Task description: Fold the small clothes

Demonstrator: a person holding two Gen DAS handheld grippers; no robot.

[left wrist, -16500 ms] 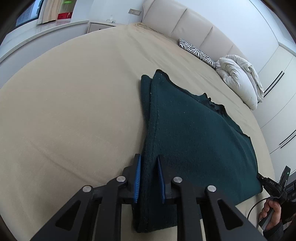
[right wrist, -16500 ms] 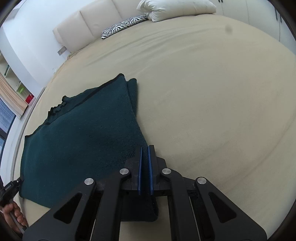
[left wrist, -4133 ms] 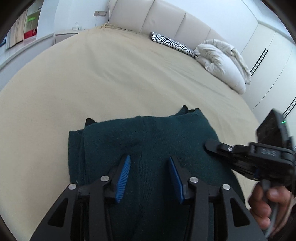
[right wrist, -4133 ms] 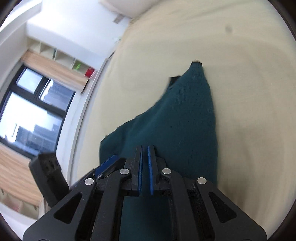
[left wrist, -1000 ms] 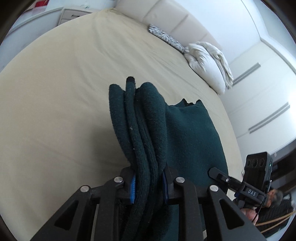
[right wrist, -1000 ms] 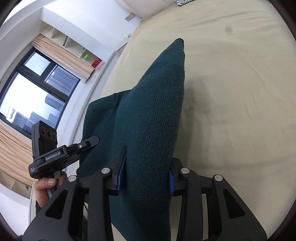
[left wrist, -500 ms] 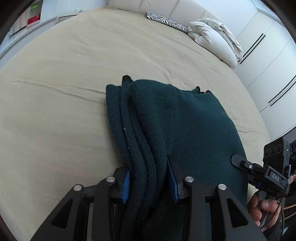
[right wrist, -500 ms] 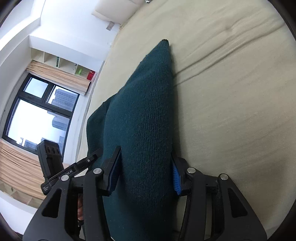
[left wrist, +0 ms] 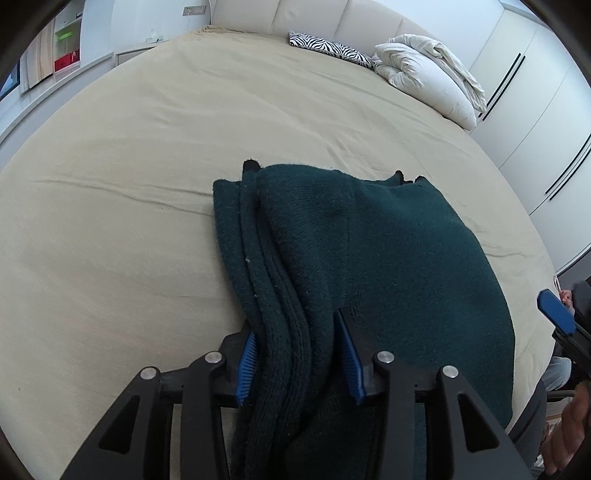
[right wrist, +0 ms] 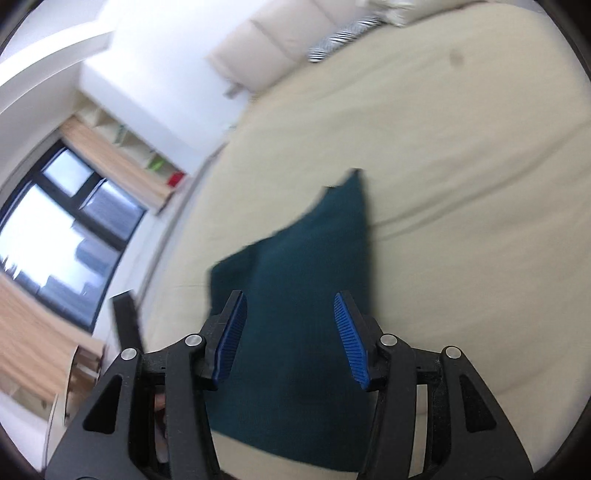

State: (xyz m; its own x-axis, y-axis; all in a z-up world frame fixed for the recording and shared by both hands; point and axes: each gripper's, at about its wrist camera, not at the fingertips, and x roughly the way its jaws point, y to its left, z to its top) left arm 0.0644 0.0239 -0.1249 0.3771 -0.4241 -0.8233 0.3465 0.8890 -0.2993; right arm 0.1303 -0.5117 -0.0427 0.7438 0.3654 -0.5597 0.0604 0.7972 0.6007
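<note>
1. A dark green knitted sweater [left wrist: 388, 251] lies folded on the bed [left wrist: 147, 147], near its front edge. The knit is thick and fuzzy, with fine ribs running along its length.
2. Its left side shows several stacked folds, rounded like soft ropes, with a small tab of fabric poking out at the far left corner.
3. The bed is covered by a beige sheet [left wrist: 110, 258], smooth and matte, with a few long shallow creases.
4. The left gripper [left wrist: 299, 354] has black angular arms with silver rivets and blue ribbed pads. Its jaws are opening; the stacked folds of the sweater's left edge sit between them, and the pads still touch the fabric on both sides.
5. The right gripper [right wrist: 291, 336] is of the same make. Its jaws are opening and stand clear of the sweater, which lies on the bed below them, blurred.
6. At the far end of the bed sit a zebra-print cushion [left wrist: 328, 50] and a puffy white duvet [left wrist: 432, 81], rumpled, against a padded cream headboard [left wrist: 295, 18].
</note>
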